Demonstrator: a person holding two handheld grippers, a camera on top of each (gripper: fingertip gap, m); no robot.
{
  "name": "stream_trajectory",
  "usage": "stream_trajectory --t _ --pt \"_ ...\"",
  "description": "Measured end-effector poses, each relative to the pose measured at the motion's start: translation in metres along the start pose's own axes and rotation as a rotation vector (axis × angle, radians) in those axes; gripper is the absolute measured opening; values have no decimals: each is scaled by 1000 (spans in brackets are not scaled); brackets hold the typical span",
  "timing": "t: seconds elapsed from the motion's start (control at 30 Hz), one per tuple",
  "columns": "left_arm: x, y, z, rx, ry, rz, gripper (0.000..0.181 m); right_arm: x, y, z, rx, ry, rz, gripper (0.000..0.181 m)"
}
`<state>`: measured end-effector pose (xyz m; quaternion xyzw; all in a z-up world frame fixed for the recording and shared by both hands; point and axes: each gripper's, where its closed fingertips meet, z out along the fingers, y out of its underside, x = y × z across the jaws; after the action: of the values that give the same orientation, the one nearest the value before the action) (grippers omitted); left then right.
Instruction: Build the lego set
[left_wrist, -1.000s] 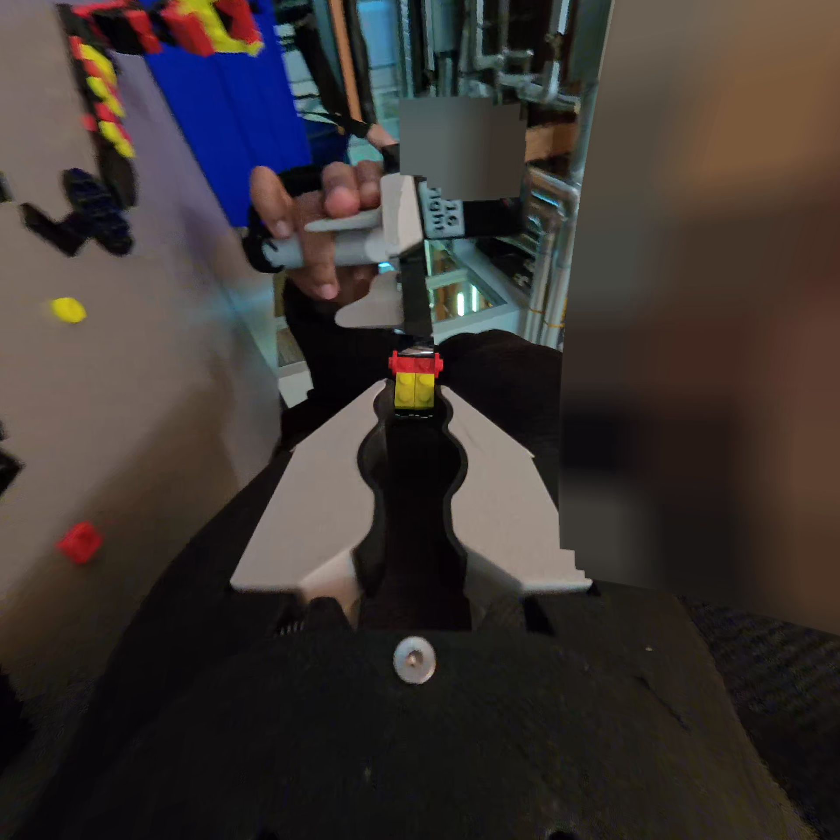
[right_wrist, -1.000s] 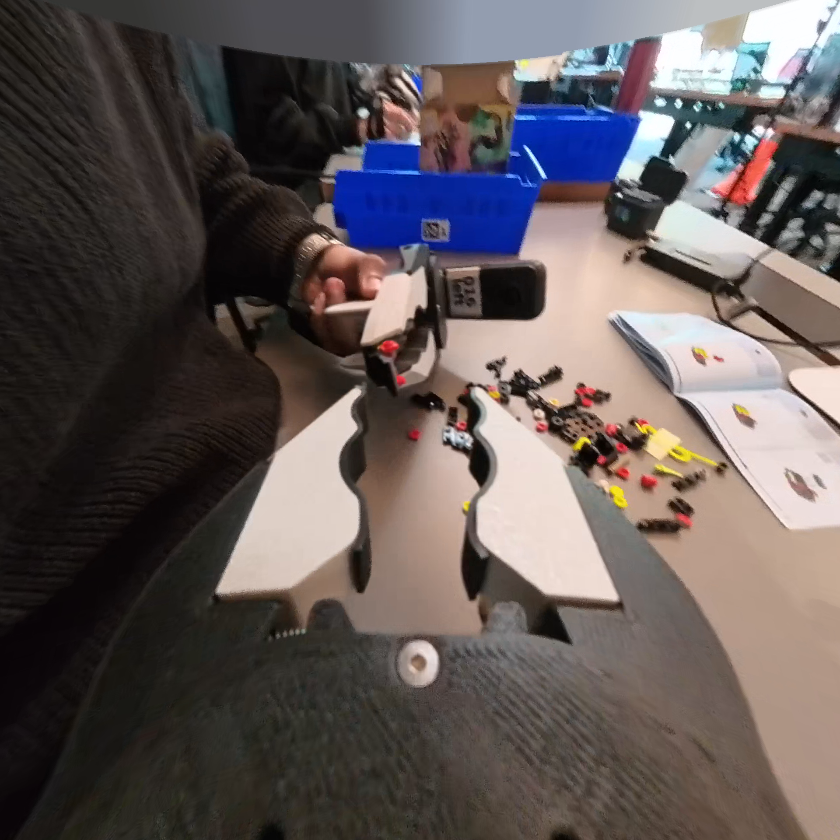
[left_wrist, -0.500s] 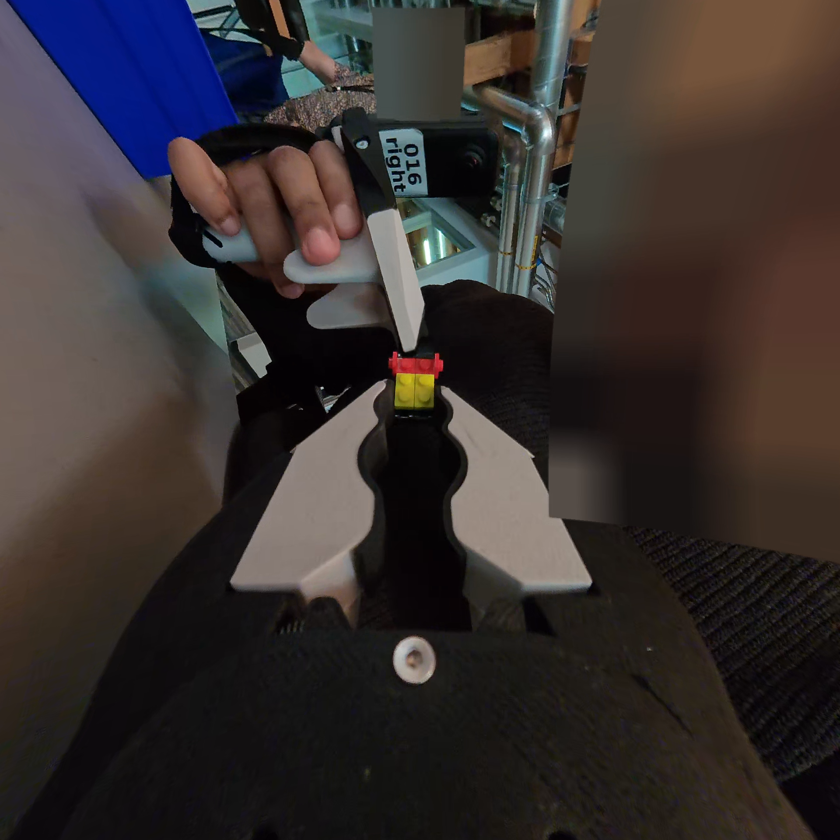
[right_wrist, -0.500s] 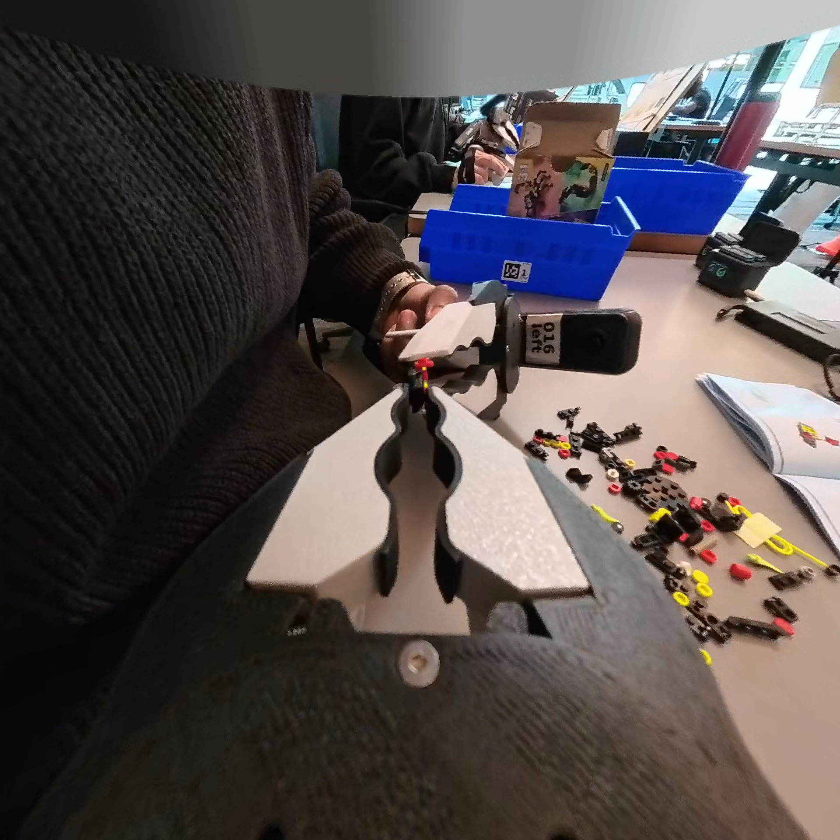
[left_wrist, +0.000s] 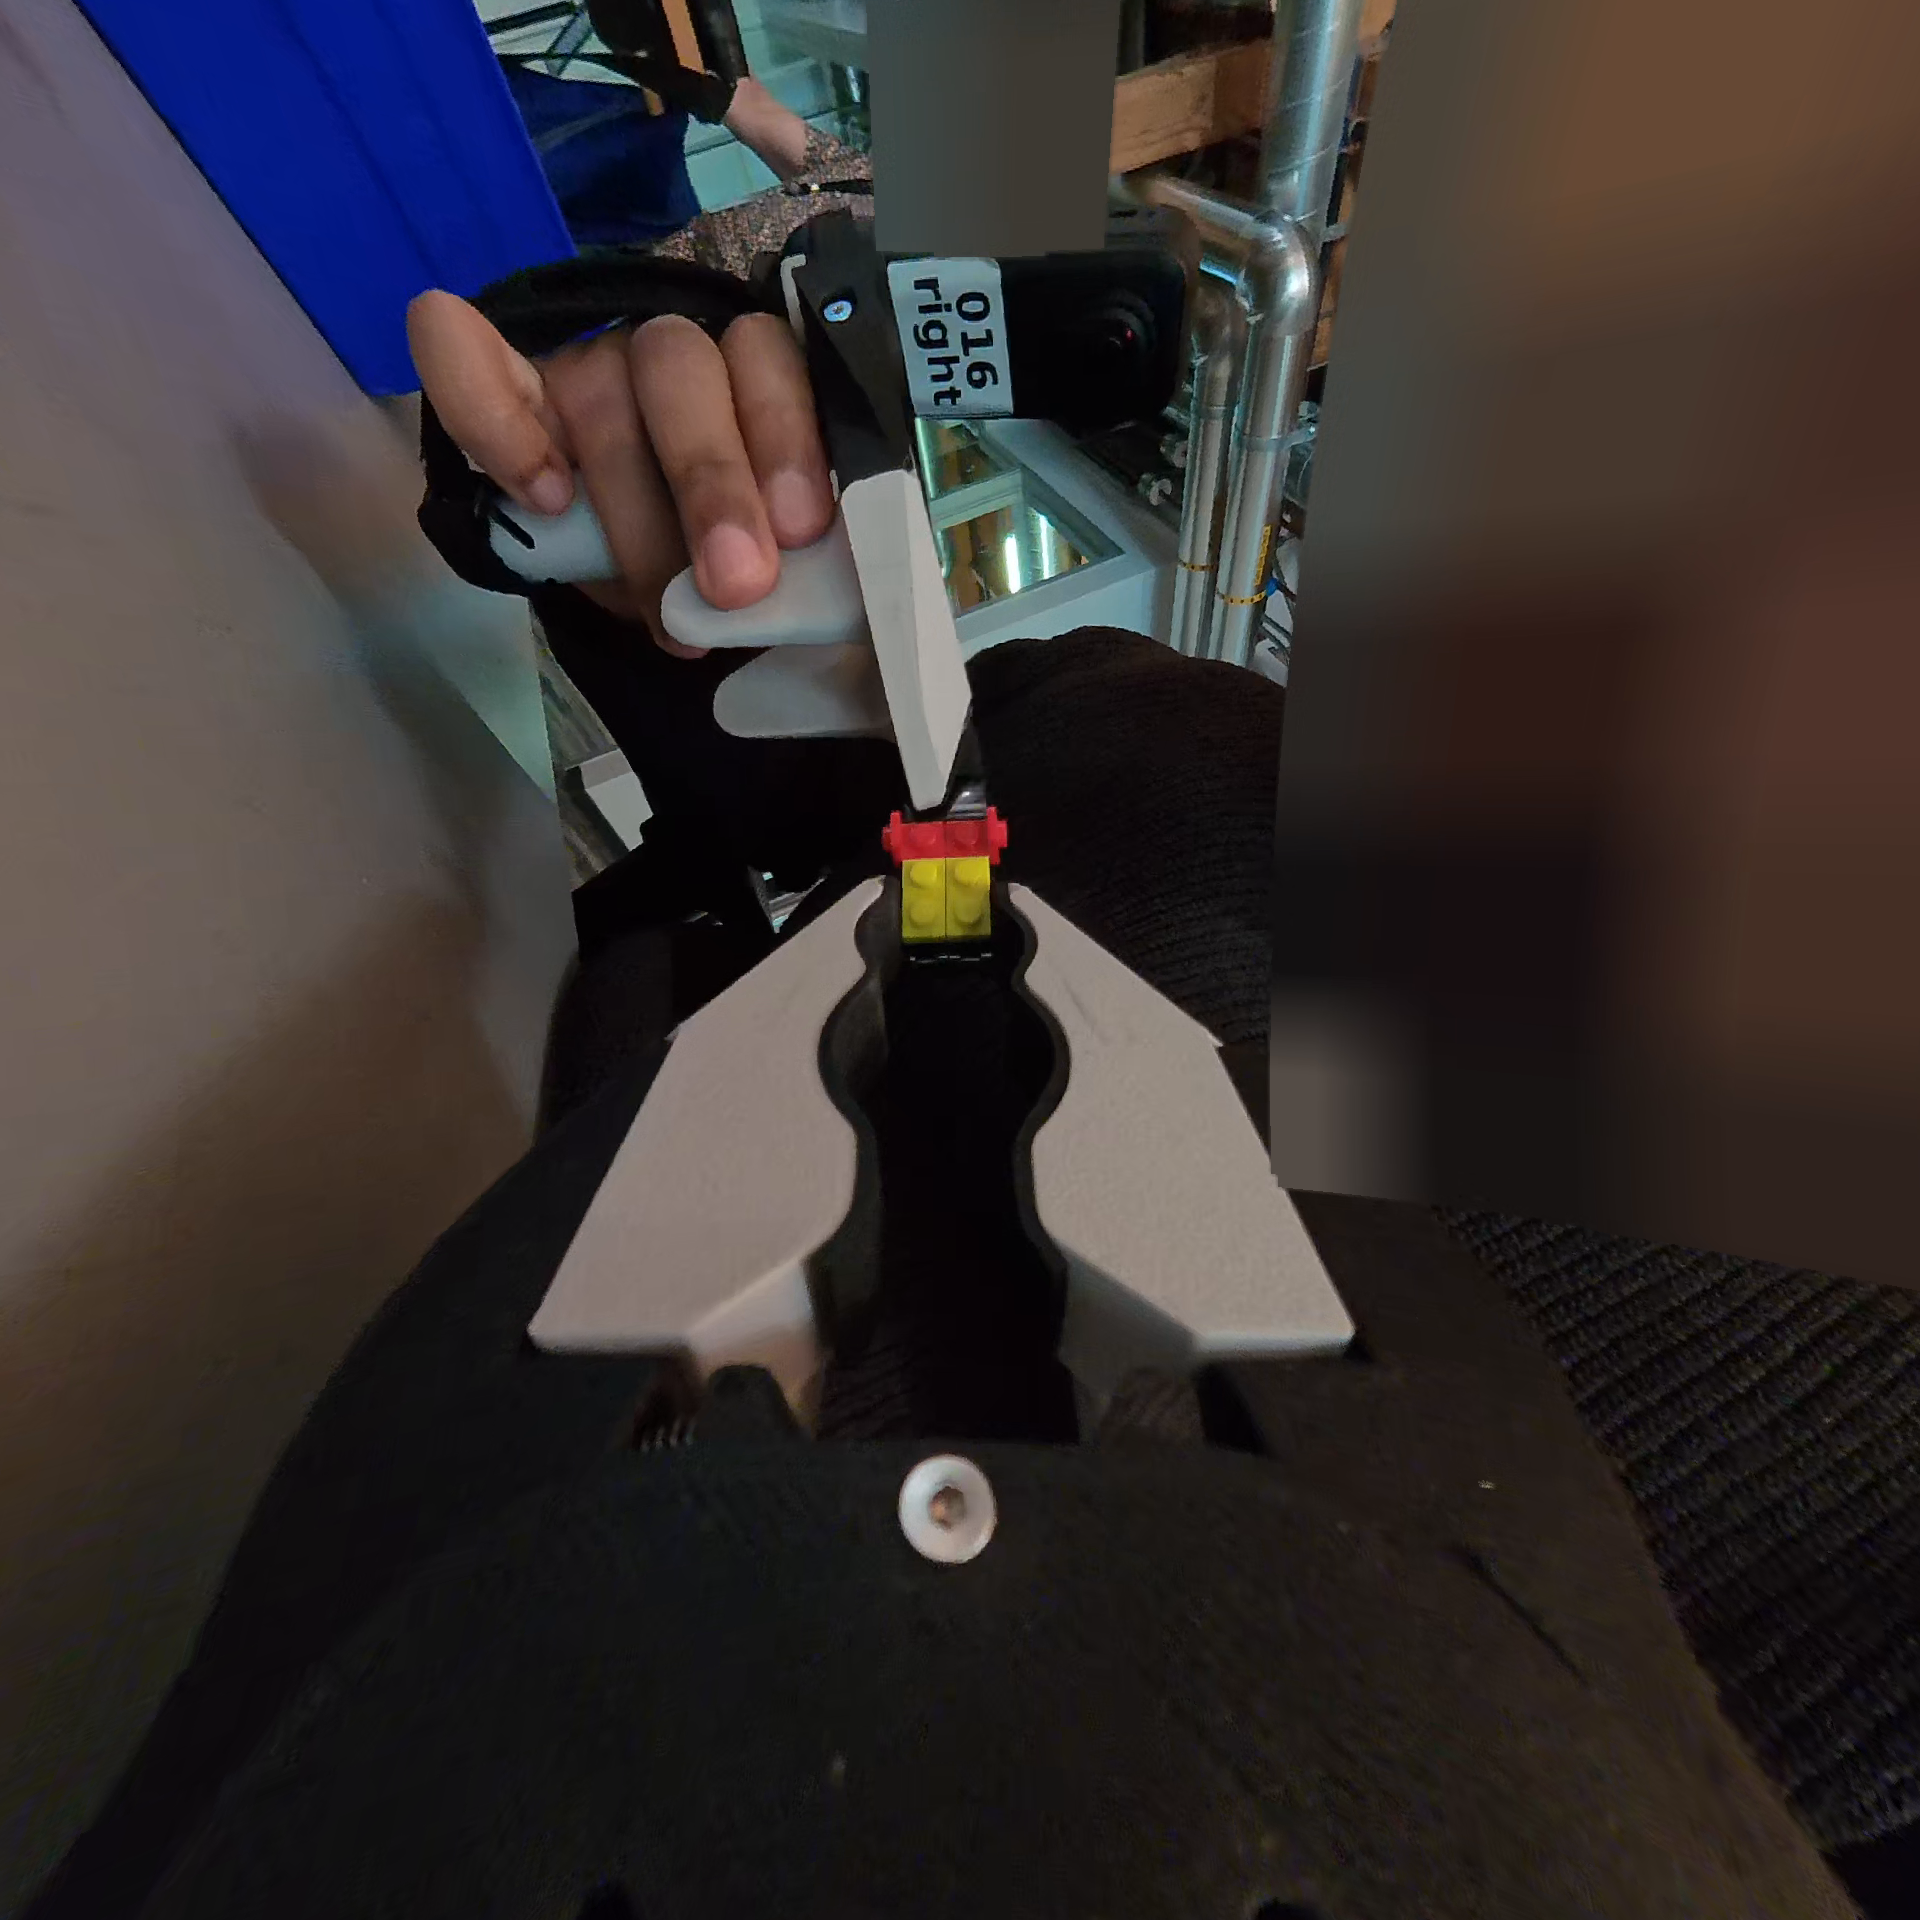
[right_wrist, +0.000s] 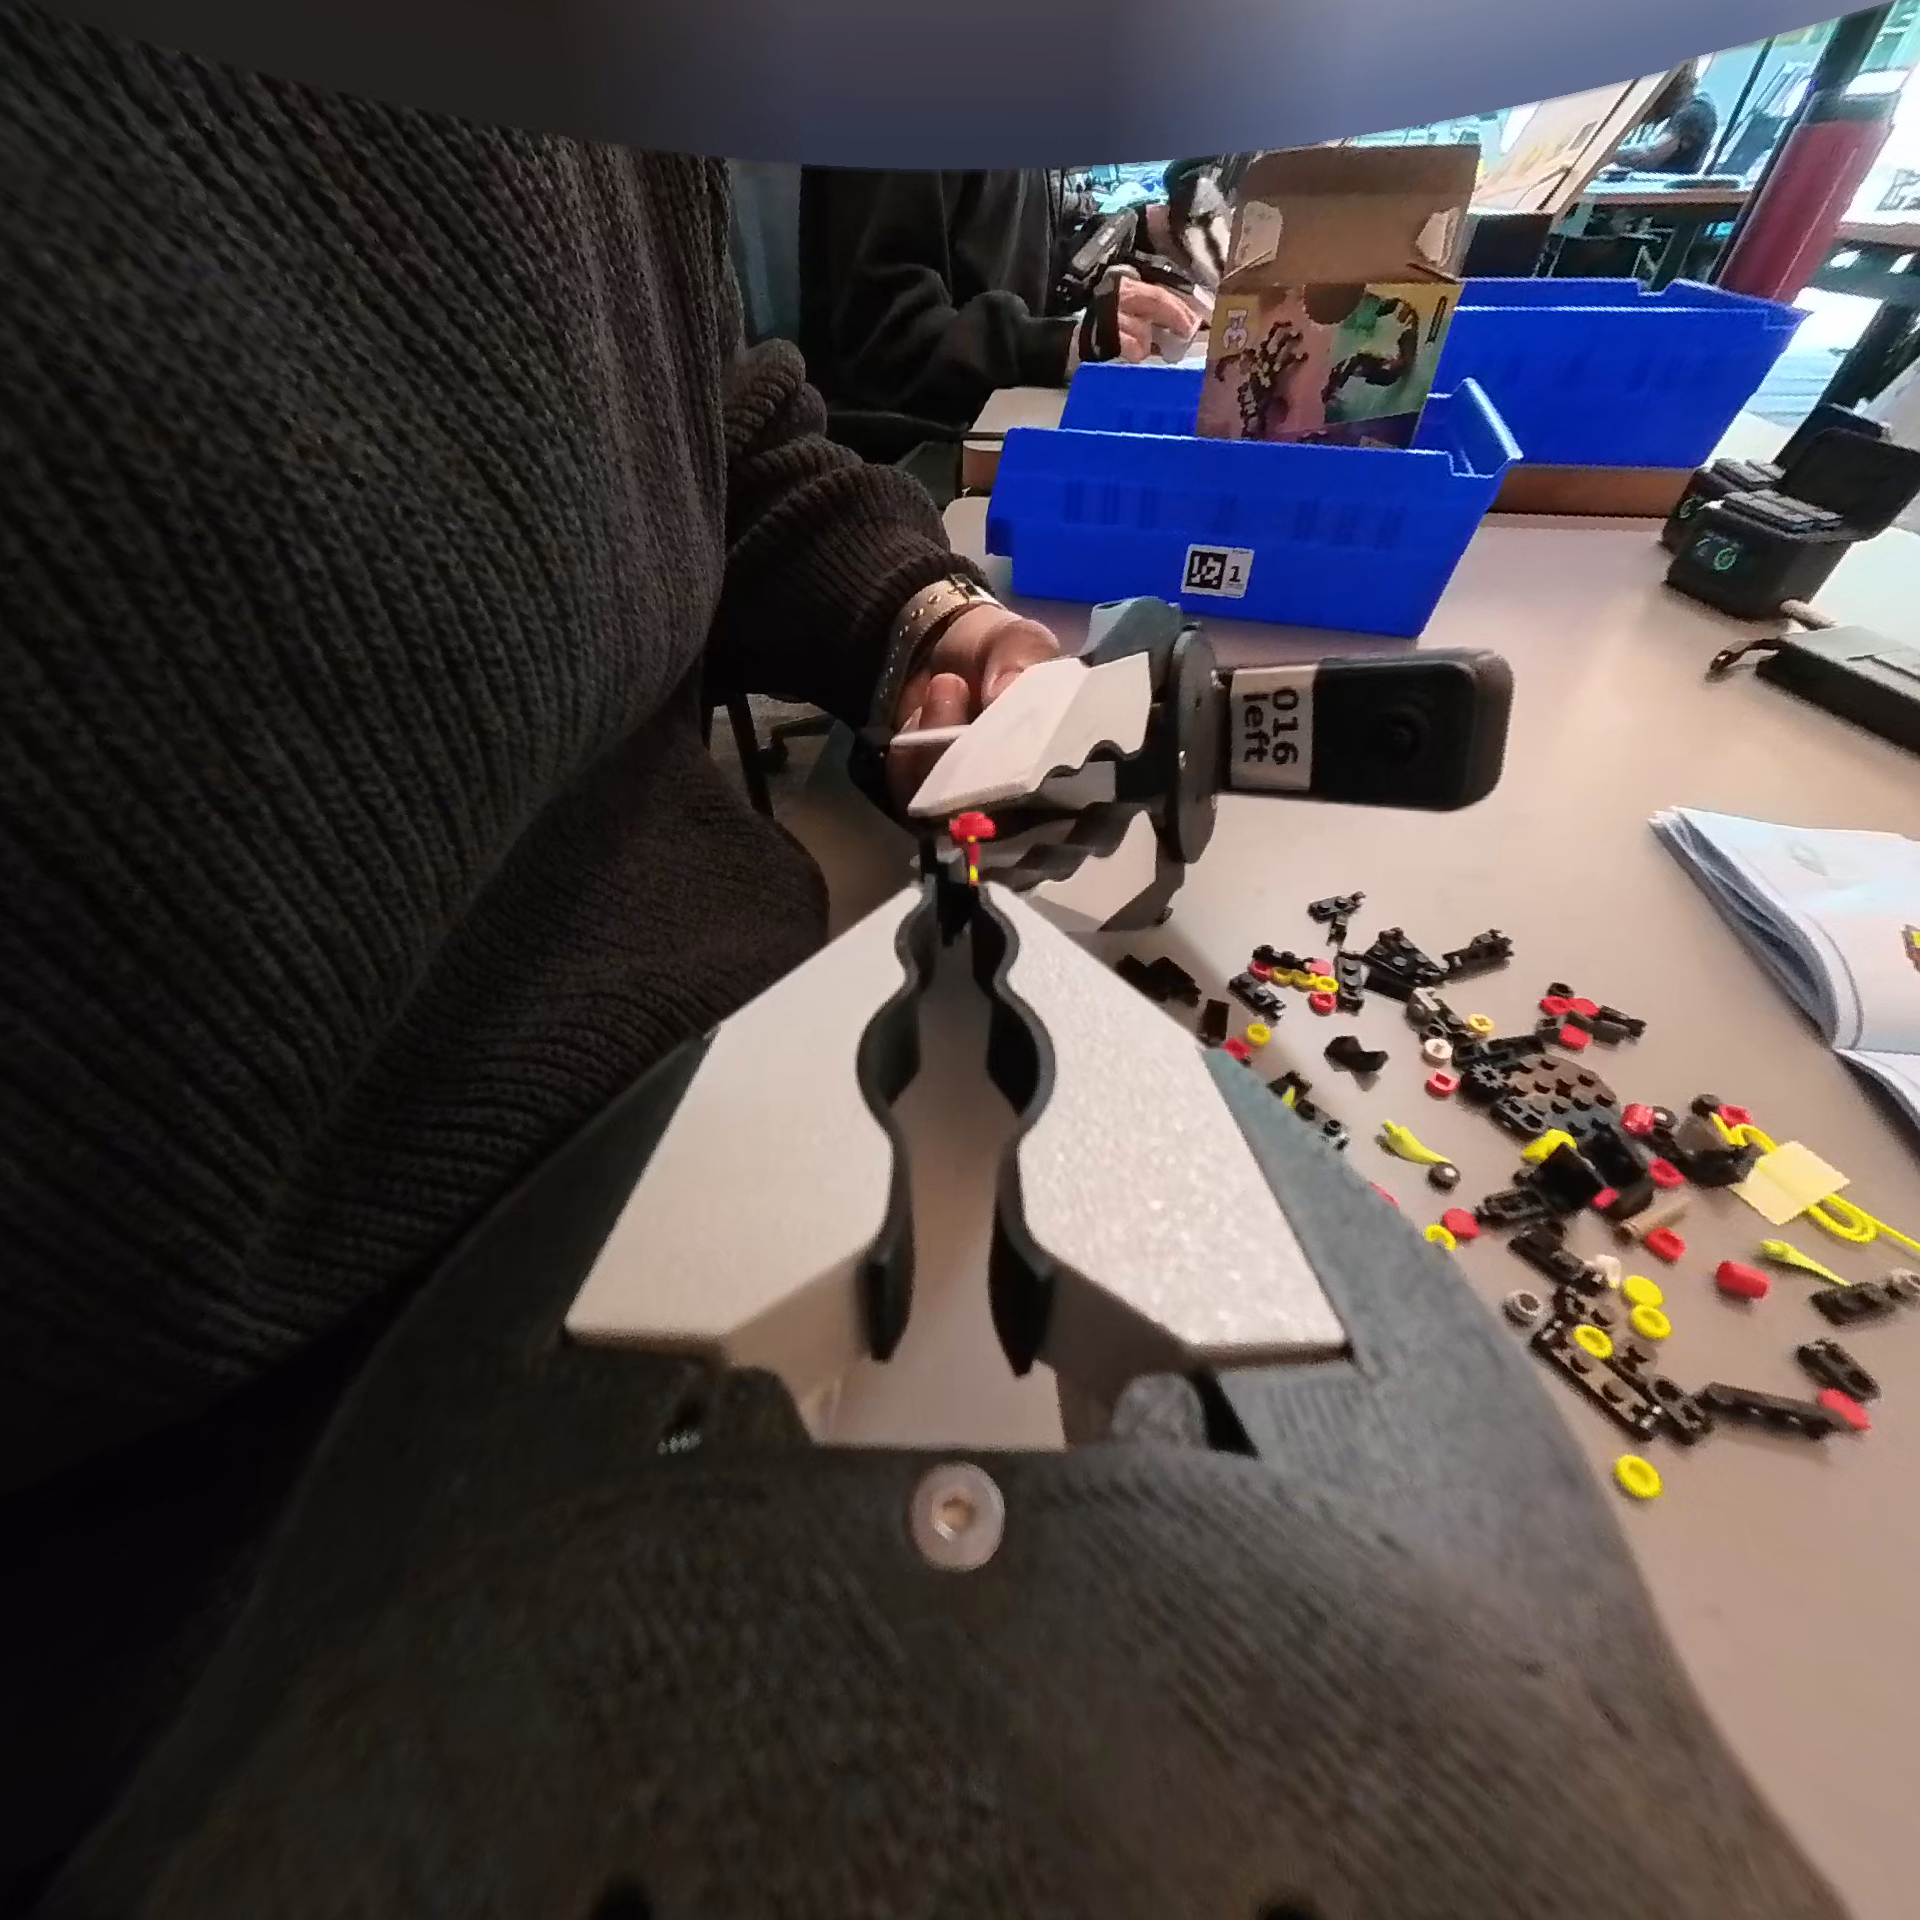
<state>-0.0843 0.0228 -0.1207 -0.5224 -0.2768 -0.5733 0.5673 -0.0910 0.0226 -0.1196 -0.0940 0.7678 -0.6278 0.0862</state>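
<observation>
Here the left tongs (left_wrist: 948, 914) are clamped on a small build (left_wrist: 943, 878) of red and yellow bricks over a black part, held up in the air off the table (right_wrist: 1621, 665). Meeting it from beyond, the right tongs (right_wrist: 951, 914) are nearly closed, their tips pinching the build's far black end. Right of the build, loose bricks (right_wrist: 1558, 1153) in black, red and yellow lie scattered on the table. Behind the build stands a blue bin (right_wrist: 1247, 509); farther right lies a booklet (right_wrist: 1808, 925).
</observation>
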Motion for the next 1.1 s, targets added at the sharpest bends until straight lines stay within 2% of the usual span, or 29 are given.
stream_trajectory --t 0.23,0.33,0.53,1.1 --pt "0 2 1 -10 1 -4 13 -1 1 1 -13 -18 25 4" --pt "-1 -5 -2 33 5 -27 13 6 -1 0 12 25 28 4" --pt "-15 -4 -4 32 -73 -39 13 6 1 1 6 30 20 3" --pt "-14 -5 -5 45 -51 -78 13 6 3 -1 -35 62 -57 7"
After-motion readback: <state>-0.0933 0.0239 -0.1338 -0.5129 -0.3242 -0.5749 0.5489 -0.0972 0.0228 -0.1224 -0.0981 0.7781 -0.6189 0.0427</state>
